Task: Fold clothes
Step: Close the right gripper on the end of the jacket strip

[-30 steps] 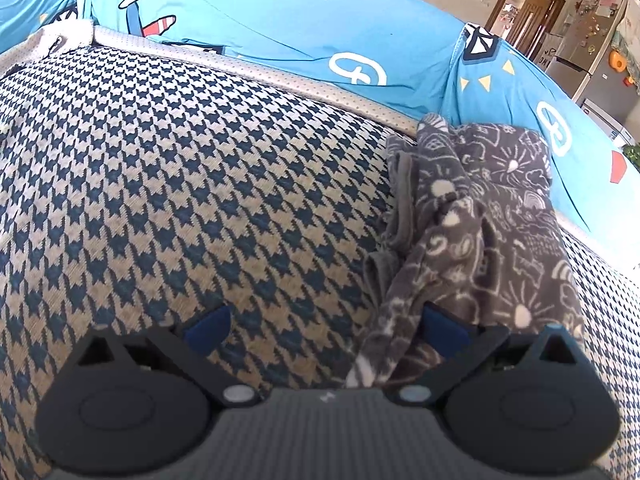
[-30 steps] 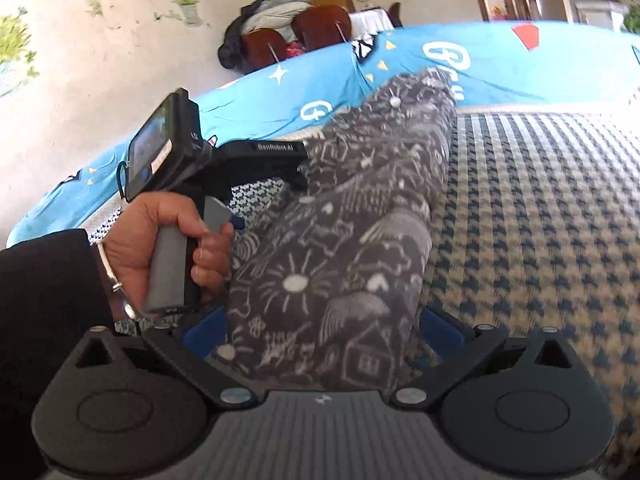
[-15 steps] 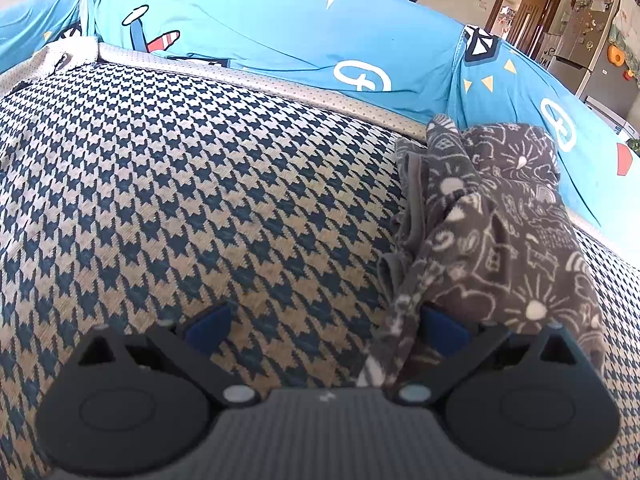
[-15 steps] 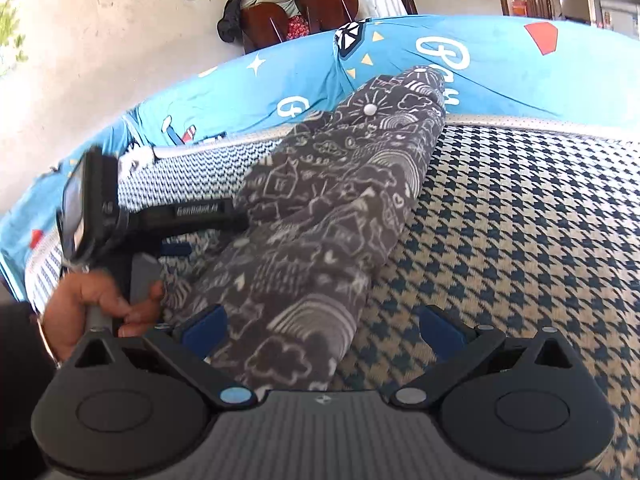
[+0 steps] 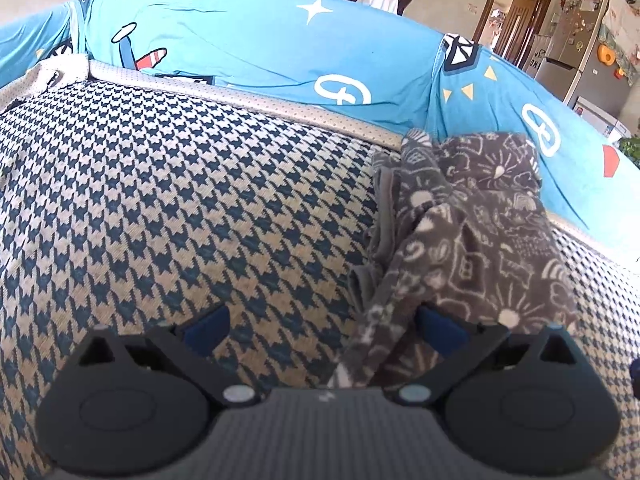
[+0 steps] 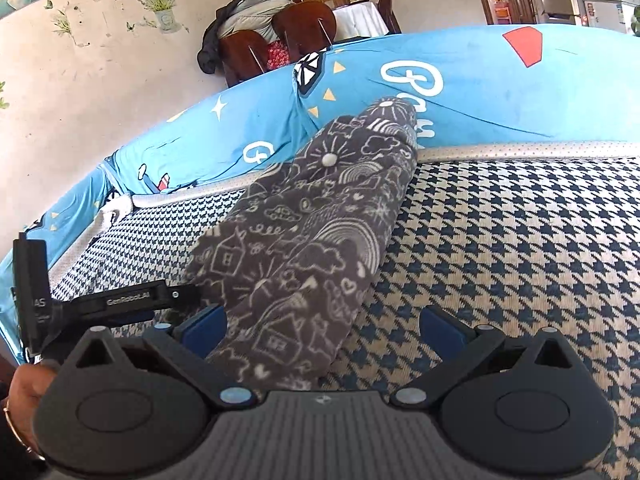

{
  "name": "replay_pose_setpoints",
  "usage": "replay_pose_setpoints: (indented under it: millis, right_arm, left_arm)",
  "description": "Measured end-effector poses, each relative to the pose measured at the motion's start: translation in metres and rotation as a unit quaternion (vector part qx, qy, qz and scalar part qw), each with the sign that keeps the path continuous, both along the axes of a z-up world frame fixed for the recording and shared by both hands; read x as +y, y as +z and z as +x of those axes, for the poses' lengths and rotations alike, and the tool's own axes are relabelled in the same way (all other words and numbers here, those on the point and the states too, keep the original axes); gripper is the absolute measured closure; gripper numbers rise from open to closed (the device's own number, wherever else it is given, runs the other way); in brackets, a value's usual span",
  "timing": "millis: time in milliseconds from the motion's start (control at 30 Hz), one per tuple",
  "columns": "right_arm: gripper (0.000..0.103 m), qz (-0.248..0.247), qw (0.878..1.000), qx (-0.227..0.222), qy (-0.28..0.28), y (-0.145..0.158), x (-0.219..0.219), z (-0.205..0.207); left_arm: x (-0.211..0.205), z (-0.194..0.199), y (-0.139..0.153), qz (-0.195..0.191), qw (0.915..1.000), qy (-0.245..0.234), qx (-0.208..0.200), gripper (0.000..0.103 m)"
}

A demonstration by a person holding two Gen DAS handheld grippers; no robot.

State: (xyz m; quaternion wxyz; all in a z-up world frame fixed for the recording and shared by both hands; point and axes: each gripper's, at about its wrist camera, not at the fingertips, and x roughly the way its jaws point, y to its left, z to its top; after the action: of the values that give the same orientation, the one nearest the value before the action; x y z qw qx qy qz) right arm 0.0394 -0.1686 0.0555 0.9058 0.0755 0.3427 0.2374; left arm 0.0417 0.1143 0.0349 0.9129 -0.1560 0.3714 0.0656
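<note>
Garment (image 5: 472, 240) lies in a long grey bundle on the houndstooth sofa seat (image 5: 180, 208), its far end against the blue backrest (image 5: 260, 52). Left claw (image 5: 324, 326) stands apart, cloth draped over its right finger only. Right claw (image 6: 324, 326) now stands apart too; a second ago the cloth filled it. Judgement: the fold is laid down and released.

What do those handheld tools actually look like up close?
Each tool, left and right, has a ribbed grey body, two round black housings, black linkage arms with pale rivets, and blue pads. From the right camera, the left tool's black bar carries white lettering. A thin bangle circles the wrist.
</note>
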Motion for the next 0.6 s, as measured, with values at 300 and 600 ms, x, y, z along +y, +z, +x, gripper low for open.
replay_pose_setpoints:
  millis: [300,600]
  right_arm:
    - [0.000,0.021,1.000,0.015,0.007,-0.008,0.000,0.043]
    - [0.011,0.037,0.999,0.036,0.003,-0.028,0.011,0.081]
  left_arm:
    - [-0.011,-0.008,-0.007,0.024,0.9996,-0.007,0.012,0.000]
    - [-0.024,-0.010,-0.014,0.057,0.9982,-0.009,0.019,0.000]
